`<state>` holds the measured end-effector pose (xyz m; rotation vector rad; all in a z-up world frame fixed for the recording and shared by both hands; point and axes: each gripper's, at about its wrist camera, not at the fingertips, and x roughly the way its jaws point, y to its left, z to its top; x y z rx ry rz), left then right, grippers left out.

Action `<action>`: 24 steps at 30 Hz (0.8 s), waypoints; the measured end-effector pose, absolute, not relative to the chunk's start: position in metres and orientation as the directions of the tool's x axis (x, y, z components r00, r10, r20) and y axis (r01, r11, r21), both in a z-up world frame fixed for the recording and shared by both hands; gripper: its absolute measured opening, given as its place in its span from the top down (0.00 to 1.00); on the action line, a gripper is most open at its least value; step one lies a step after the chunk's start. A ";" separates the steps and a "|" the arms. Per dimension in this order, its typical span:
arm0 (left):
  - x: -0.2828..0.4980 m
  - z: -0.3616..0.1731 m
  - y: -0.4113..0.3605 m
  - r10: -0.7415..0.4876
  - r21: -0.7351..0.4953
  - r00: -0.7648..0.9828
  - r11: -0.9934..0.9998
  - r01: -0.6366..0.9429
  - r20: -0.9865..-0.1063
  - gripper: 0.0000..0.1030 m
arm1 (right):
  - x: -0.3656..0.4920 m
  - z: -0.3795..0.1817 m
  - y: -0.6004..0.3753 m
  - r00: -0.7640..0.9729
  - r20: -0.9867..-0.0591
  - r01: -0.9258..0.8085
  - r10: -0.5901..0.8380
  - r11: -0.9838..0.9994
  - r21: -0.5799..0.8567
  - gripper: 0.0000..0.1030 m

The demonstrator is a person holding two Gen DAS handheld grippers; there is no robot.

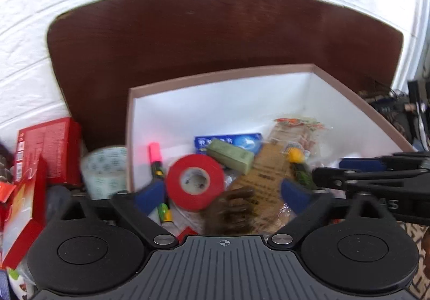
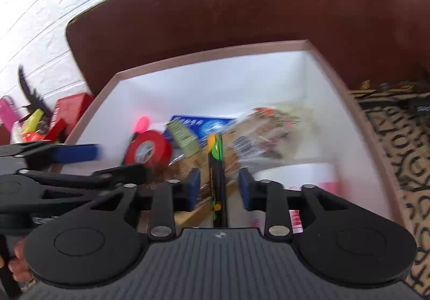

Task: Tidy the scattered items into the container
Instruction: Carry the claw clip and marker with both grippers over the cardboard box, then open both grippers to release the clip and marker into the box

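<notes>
A brown-rimmed box with white walls (image 1: 215, 101) (image 2: 204, 90) holds a red tape roll (image 1: 194, 182) (image 2: 148, 150), a pink marker (image 1: 156, 162), a blue packet (image 1: 228, 141), an olive box (image 1: 231, 156) and snack packets (image 1: 295, 133). My left gripper (image 1: 224, 192) is open over the box, and a blurred dark brown thing (image 1: 231, 211) lies between its fingers, apart from both pads. My right gripper (image 2: 219, 187) is open over the box, with a black marker with a green-orange tip (image 2: 216, 165) lying loose between its fingers.
Left of the box stand red cartons (image 1: 45, 152) (image 2: 70, 109) and a clear tape roll (image 1: 106, 170). A dark wooden board (image 1: 215, 39) stands behind the box against a white brick wall (image 1: 27, 57). A patterned cloth (image 2: 397, 138) lies to the right.
</notes>
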<state>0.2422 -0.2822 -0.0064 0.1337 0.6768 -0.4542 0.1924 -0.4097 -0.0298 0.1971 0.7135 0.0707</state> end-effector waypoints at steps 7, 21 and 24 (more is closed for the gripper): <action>0.233 0.005 -0.274 -0.374 -0.066 0.687 0.900 0.430 -0.623 0.01 | 0.177 -0.017 -0.412 0.776 -0.616 -0.009 0.134 0.979 0.202 0.37; 0.163 0.022 -0.256 -0.342 -0.074 0.731 0.925 0.374 -0.591 0.00 | 0.110 0.012 -0.418 0.834 -0.545 -0.023 0.083 0.993 0.115 0.03; 0.140 0.020 -0.256 -0.333 -0.072 0.747 0.931 0.359 -0.576 0.00 | 0.084 0.018 -0.418 0.848 -0.527 -0.037 0.059 0.998 0.051 0.02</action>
